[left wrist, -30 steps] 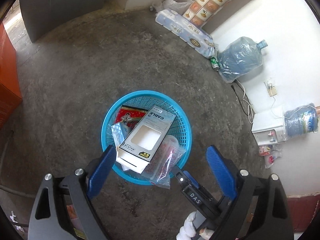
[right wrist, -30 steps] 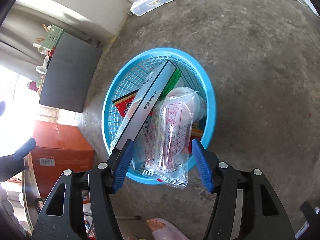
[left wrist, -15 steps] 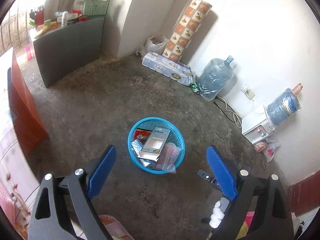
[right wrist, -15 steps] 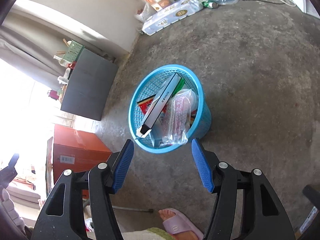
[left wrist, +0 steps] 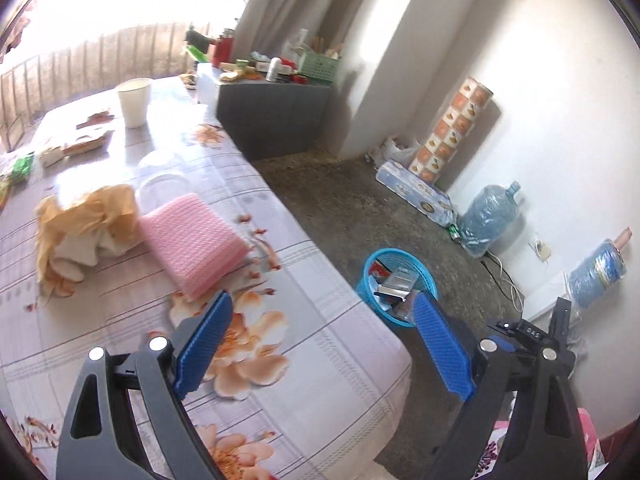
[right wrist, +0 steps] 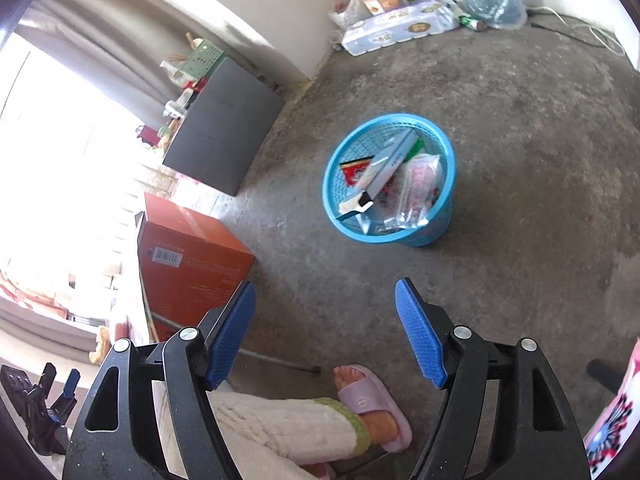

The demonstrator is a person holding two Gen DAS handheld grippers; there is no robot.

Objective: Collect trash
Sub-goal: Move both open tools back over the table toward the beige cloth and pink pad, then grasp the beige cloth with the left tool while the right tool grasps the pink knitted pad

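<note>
Fingers (left wrist: 436,344) of the left gripper (left wrist: 320,344) standing wide apart, gripping nothing, hanging over the desk (left wrist: 340,344) with the flowered cloth. Fingers (right wrist: 418,340) of the right gripper (right wrist: 324,336) also parted and empty, having just been opening wider, pointing down at the grey concrete floor (right wrist: 520,160). Sitting on that floor, the round blue plastic mesh basket (right wrist: 434,232), already holding a long grey-and-white cardboard box (right wrist: 384,168), a clear crumpled plastic wrapper (right wrist: 416,188) and a red packet (right wrist: 354,168). Lying on the desk, well apart from the basket: a crumpled tan paper wad (left wrist: 86,224) touching a folded pink waffle cloth (left wrist: 192,236), and a white paper cup (left wrist: 134,102) farther back.
</note>
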